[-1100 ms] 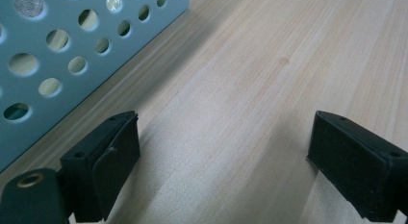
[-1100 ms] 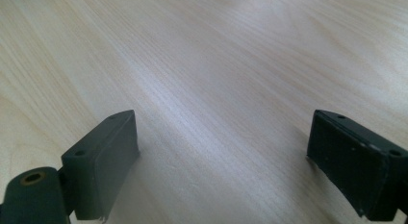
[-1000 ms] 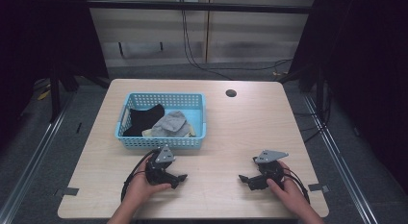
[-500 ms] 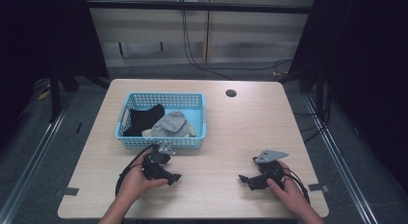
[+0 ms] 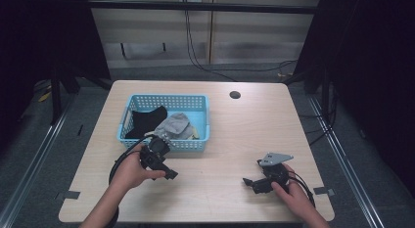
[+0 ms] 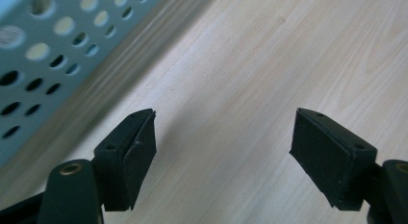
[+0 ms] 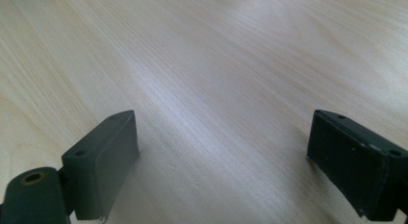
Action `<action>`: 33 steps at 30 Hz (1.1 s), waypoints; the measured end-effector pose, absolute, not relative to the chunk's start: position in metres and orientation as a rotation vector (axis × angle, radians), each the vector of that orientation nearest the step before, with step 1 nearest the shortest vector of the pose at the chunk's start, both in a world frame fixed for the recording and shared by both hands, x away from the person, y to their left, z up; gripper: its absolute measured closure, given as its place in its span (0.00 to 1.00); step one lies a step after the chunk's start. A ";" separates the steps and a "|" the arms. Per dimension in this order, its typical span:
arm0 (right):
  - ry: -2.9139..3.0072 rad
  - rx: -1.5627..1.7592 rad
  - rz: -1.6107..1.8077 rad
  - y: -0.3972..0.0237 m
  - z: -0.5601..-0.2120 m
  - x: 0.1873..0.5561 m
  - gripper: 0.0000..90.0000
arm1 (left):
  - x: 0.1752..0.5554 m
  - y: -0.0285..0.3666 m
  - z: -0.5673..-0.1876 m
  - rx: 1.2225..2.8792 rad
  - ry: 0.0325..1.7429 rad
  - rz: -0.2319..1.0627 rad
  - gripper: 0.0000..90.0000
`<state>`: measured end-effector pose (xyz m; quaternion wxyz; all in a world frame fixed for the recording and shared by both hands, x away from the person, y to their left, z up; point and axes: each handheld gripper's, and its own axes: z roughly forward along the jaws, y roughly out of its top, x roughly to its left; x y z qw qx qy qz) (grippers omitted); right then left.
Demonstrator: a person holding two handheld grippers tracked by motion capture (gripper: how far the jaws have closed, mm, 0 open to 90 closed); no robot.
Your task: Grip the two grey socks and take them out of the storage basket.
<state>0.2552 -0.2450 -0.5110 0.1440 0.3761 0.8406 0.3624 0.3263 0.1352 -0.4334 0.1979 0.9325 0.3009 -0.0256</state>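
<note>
1. At the near edge of the pale wooden table (image 5: 230, 135), my left gripper (image 5: 166, 170) hangs just near of the blue basket (image 5: 166, 102), its jaws apart with nothing between them; they have just been closing a little, with only bare wood showing in the gap.

2. My right gripper (image 5: 250, 181) rests low on the tabletop at the near right, well apart from the basket, jaws spread wide and empty.

3. The work, as I judge it, is to take clothing from the basket: a black garment (image 5: 145, 121) lies at its left, a grey garment (image 5: 172, 125) to the right of it against the near wall.

4. To do this well, I should carry the left gripper over the near rim, tip the jaws down onto a raised fold of the grey cloth, and close on one layer alone, clear of the perforated wall.

5. The high view gives the whole layout: both hands, the basket's contents, a dark round hole (image 5: 235, 95) in the far tabletop.

6. The left gripper view adds the basket's holed side wall (image 6: 33, 51) close at upper left and the exact gap of my pads (image 6: 137, 161).

7. The right gripper view confirms bare wood grain between its own two pads (image 7: 103, 161).
</note>
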 end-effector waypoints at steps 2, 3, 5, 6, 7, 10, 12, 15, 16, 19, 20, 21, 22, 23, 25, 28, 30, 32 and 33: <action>2.423 1.083 1.045 -0.245 -0.511 0.255 0.11 | 0.329 0.135 -0.427 2.610 0.861 -0.076 0.26; 2.423 1.084 1.045 -0.245 -0.511 0.255 0.11 | 0.331 0.135 -0.424 2.609 0.859 -0.086 0.26; 2.423 1.084 1.045 -0.245 -0.511 0.255 0.11 | 0.333 0.135 -0.421 2.617 0.859 -0.097 0.26; 2.423 1.084 1.045 -0.245 -0.511 0.255 0.11 | 0.334 0.134 -0.418 2.612 0.860 -0.098 0.26; 2.422 1.084 1.044 -0.245 -0.511 0.255 0.11 | 0.337 0.134 -0.413 2.625 0.853 -0.101 0.26; 2.422 1.084 1.045 -0.245 -0.511 0.255 0.11 | 0.339 0.133 -0.408 2.627 0.860 -0.103 0.26; 2.423 1.084 1.044 -0.245 -0.511 0.255 0.11 | 0.341 0.132 -0.404 2.635 0.861 -0.108 0.26; 2.423 1.084 1.045 -0.245 -0.511 0.255 0.11 | 0.346 0.133 -0.398 2.635 0.871 -0.123 0.26; 2.423 1.084 1.044 -0.245 -0.511 0.255 0.11 | 0.348 0.133 -0.395 2.649 0.867 -0.129 0.26; 2.422 1.083 1.044 -0.245 -0.511 0.255 0.11 | 0.354 0.133 -0.388 2.646 0.878 -0.123 0.27; 2.422 1.083 1.044 -0.245 -0.511 0.255 0.11 | 0.355 0.132 -0.385 2.629 0.892 -0.120 0.27; 2.423 1.082 1.044 -0.245 -0.511 0.255 0.11 | 0.358 0.132 -0.382 2.612 0.898 -0.114 0.27; 2.423 1.083 1.044 -0.245 -0.511 0.255 0.11 | 0.360 0.132 -0.379 2.616 0.898 -0.111 0.27; 2.423 1.082 1.044 -0.245 -0.511 0.255 0.11 | 0.363 0.132 -0.377 2.612 0.903 -0.112 0.27; 2.423 1.082 1.044 -0.245 -0.511 0.255 0.11 | 0.369 0.132 -0.374 2.599 0.919 -0.103 0.27; 2.422 1.082 1.044 -0.245 -0.511 0.255 0.11 | 0.377 0.131 -0.372 2.588 0.945 -0.090 0.27; 2.422 1.082 1.044 -0.245 -0.511 0.255 0.11 | 0.384 0.131 -0.372 2.590 0.961 -0.085 0.27; 2.420 1.087 1.046 -0.245 -0.511 0.255 0.11 | 0.392 0.131 -0.374 2.580 0.978 -0.075 0.27; 2.420 1.087 1.046 -0.245 -0.511 0.255 0.11 | 0.395 0.130 -0.375 2.578 0.988 -0.063 0.27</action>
